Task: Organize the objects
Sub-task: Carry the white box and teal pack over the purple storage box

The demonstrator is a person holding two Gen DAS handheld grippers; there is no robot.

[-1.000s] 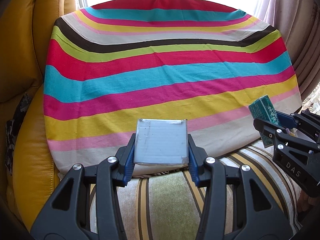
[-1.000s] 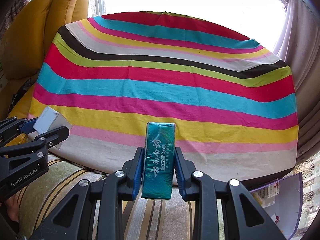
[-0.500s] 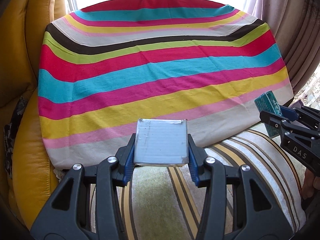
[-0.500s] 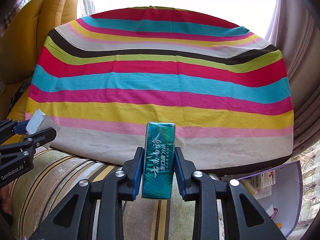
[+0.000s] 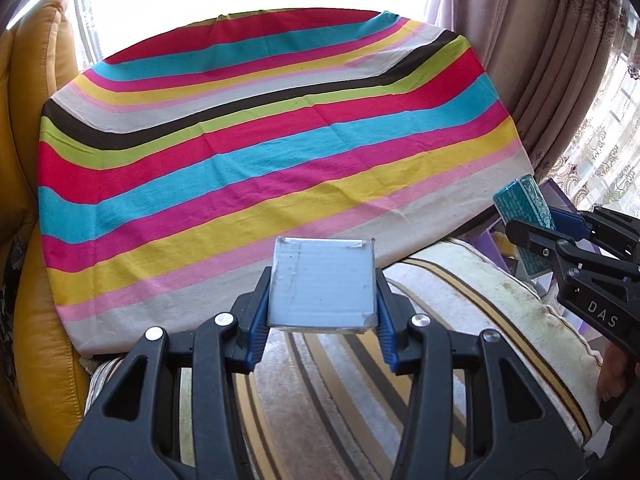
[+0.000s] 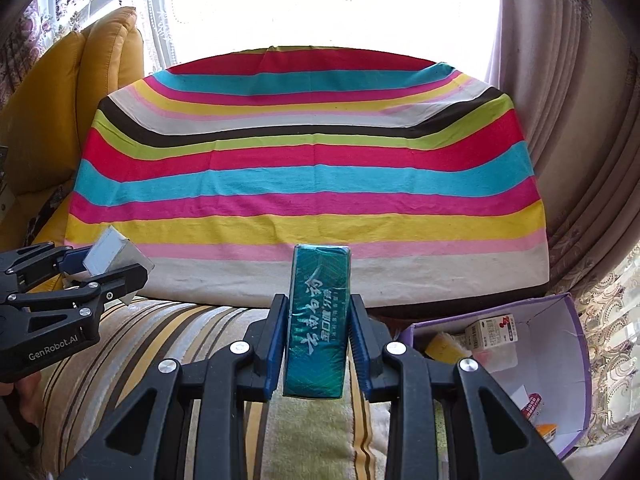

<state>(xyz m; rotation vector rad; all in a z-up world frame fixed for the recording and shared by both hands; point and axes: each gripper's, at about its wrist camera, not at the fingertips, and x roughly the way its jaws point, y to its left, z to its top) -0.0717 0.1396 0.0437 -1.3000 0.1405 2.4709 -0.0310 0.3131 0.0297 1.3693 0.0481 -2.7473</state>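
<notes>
My left gripper [image 5: 322, 308] is shut on a flat silver-grey box [image 5: 323, 284] and holds it in the air above a striped cushion [image 5: 360, 380]. It also shows at the left of the right wrist view [image 6: 108, 268] with the box [image 6: 105, 255]. My right gripper [image 6: 316, 336] is shut on a teal toothpaste box [image 6: 318, 320], held upright. It shows at the right of the left wrist view [image 5: 536, 224] with the teal box [image 5: 520, 204]. An open purple box [image 6: 560, 312] with several small packages lies low on the right.
A table under a bright striped cloth [image 6: 312, 184] fills the middle ahead. A yellow leather sofa [image 6: 60, 112] stands at the left. Curtains [image 6: 568, 100] hang at the right. A small white carton [image 6: 490, 330] lies inside the purple box.
Both grippers have pulled back and swung to the right, each still holding its box. The table looks farther away, and the purple box has come into fuller view.
</notes>
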